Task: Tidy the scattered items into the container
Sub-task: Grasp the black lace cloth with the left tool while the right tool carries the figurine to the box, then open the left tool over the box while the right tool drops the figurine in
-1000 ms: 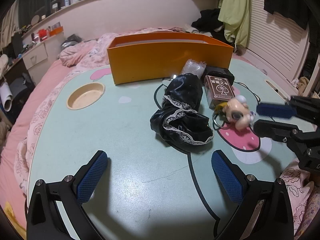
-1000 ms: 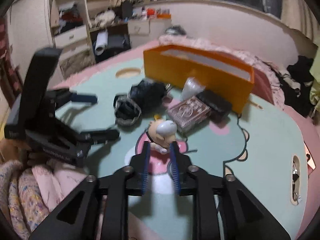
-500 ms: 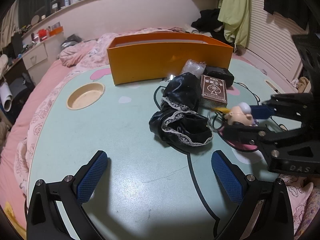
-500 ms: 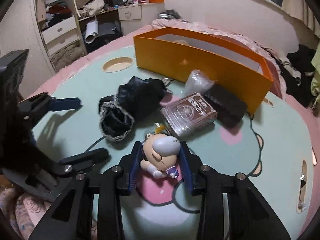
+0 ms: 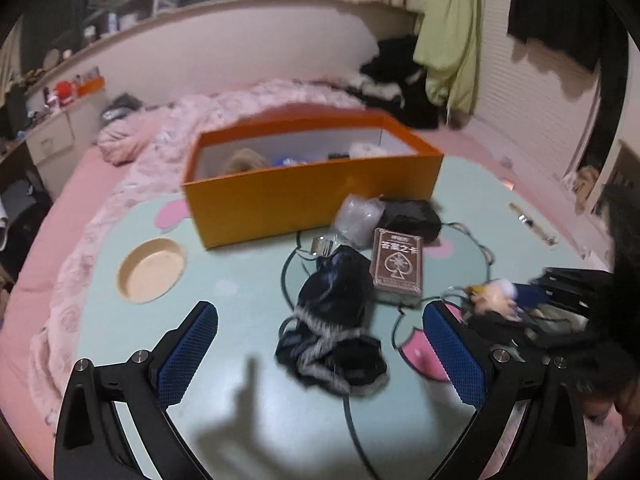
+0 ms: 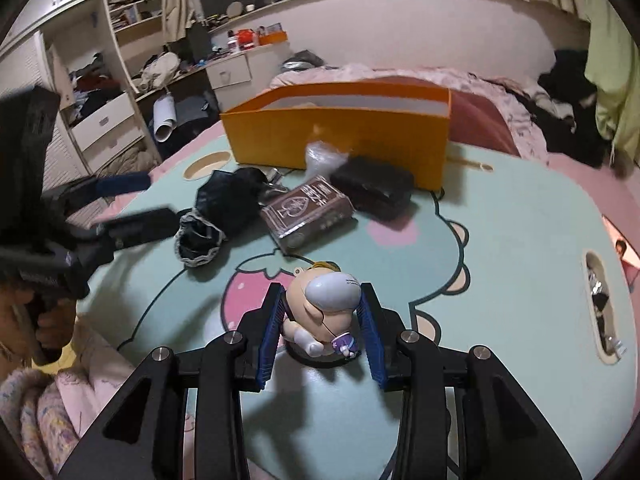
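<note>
Presently right tongs (image 6: 322,322) clamp one figurine (image 6: 326,312); left tongs (image 5: 320,354) wide, empty; one orange box (image 5: 312,200).

My right gripper (image 6: 322,320) clamps the small figurine (image 6: 324,306) between its blue pads above the pink patch of the table (image 6: 520,240). Beyond lie the card box (image 6: 308,212), the black lace cloth (image 6: 216,216) (crumpled) and the orange container (image 6: 340,136).
</note>
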A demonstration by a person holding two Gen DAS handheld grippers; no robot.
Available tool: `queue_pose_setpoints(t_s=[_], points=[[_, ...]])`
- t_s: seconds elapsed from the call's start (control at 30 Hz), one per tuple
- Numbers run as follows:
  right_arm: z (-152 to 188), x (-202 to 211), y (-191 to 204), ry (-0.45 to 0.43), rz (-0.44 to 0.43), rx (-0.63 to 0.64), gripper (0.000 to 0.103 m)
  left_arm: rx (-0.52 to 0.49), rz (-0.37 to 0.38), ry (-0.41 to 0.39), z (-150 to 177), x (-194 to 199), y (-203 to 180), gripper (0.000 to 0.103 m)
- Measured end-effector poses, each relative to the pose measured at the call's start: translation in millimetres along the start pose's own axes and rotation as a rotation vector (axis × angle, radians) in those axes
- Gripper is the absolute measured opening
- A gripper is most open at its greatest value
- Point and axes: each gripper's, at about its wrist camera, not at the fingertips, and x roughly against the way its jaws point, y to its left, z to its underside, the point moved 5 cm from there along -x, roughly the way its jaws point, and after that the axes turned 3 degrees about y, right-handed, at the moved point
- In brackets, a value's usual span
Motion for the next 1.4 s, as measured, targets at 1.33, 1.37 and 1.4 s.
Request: queue_pose_setpoints(t_s=[1.33, 1.37, 1.4], points=[[-177.6, -37.5, -88.3, -0.116, 0.231, -0.306, 0.079, 0.246, -0.024, -0.049, -134.3, -37.9, 59.0, 0.092], [-174.9, -31.8, -86.0, -0.131, 0.237, -0.296, 0.079, 0.25, -0.014, -0.053, -129.8, -34.1, 59.7, 0.092], [-171.4, -26.3, -83.6, -0.139, 0.236, -0.283, 0.079, 0.249, -0.002, -0.051, -123.6, -29.4, 59.8, 0.092]])
